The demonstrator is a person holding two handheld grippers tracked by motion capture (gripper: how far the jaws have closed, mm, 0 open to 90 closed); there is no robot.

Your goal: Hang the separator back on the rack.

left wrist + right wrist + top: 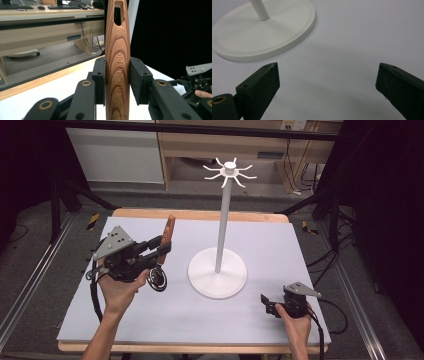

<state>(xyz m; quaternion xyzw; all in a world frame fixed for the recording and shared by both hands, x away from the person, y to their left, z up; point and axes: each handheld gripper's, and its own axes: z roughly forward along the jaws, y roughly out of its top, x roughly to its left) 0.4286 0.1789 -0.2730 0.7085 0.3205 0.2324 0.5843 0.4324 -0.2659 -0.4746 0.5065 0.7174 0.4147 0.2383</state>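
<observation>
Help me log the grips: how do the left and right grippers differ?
The left gripper is shut on a wooden handle and held above the table; the right gripper stands wide open, with nothing between its jaws, low over the table. Both have black jaws.

My wooden-handled kitchen utensil stands nearly upright at the left of the counter, clamped between the jaws of my left gripper. Its reddish-brown handle shows bold grain, the engraved words "KITCHEN TOOL" and a hanging slot near its top end. Its dark metal working end hangs below the jaws, close above the pale counter, to the left of the white stand.
</observation>
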